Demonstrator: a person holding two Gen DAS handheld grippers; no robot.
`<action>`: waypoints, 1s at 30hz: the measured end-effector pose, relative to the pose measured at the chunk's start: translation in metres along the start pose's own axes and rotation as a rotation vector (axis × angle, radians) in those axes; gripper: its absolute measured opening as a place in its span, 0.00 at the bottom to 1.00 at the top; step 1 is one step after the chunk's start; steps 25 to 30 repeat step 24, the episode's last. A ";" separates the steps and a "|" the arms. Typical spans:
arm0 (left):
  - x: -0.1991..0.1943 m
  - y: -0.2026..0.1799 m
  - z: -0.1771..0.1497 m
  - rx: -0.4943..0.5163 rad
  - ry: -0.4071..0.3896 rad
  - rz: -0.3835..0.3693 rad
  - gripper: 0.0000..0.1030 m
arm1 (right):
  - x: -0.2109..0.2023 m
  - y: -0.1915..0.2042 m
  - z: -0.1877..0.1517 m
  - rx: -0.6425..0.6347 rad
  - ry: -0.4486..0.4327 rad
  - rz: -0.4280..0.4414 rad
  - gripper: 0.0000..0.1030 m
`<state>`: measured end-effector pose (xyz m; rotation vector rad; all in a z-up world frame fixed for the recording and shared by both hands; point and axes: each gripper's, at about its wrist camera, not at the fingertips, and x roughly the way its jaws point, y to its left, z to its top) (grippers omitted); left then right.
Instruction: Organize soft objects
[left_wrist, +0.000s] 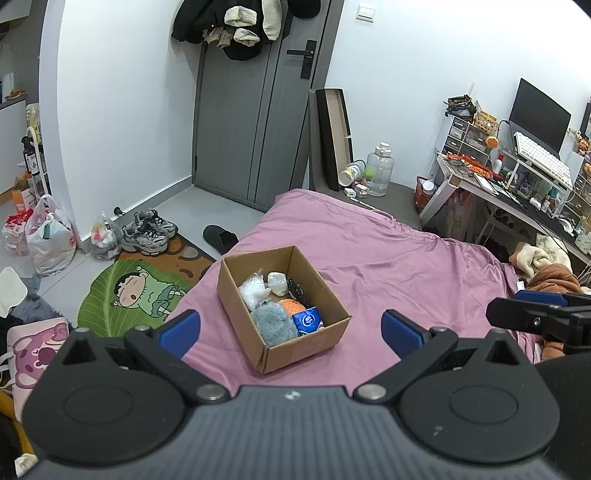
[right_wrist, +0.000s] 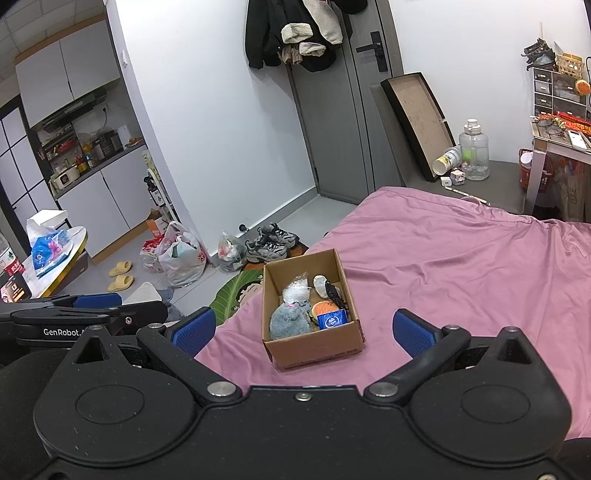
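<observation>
An open cardboard box (left_wrist: 306, 341) (right_wrist: 317, 347) sits on the pink bedsheet (left_wrist: 388, 258) (right_wrist: 461, 258) near the bed's left edge. Inside lie a grey plush toy (left_wrist: 273, 323) (right_wrist: 288, 323), a blue tissue pack (left_wrist: 307, 320) (right_wrist: 332, 319), an orange burger plush (right_wrist: 325, 306), a white wrapped bundle (left_wrist: 253, 291) (right_wrist: 295, 290), a pale lump (left_wrist: 279, 282) and a black item (left_wrist: 297, 290). My left gripper (left_wrist: 290, 330) is open and empty, held above and short of the box. My right gripper (right_wrist: 304, 326) is open and empty, likewise back from the box. Each gripper shows in the other's view, the right one (left_wrist: 535, 314) and the left one (right_wrist: 88, 314).
The floor to the left holds a cartoon mat (left_wrist: 136, 291), sneakers (left_wrist: 149, 230) (right_wrist: 271, 242), a black slipper (left_wrist: 219, 238) and plastic bags (left_wrist: 48, 240) (right_wrist: 177, 254). A grey door (left_wrist: 255, 110) stands behind. A cluttered desk (left_wrist: 517, 184) stands right of the bed, with crumpled clothes (left_wrist: 546, 269).
</observation>
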<state>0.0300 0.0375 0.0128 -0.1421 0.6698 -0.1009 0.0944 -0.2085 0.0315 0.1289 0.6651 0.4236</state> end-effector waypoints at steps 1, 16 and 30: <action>0.000 0.000 0.000 0.000 0.000 0.000 1.00 | 0.000 0.000 0.000 0.000 0.000 0.000 1.00; 0.001 0.000 0.000 0.001 0.002 -0.002 1.00 | 0.000 0.000 -0.001 0.001 0.000 -0.001 1.00; 0.002 -0.001 -0.001 0.016 -0.002 0.002 1.00 | 0.000 0.000 -0.001 0.004 0.001 0.001 1.00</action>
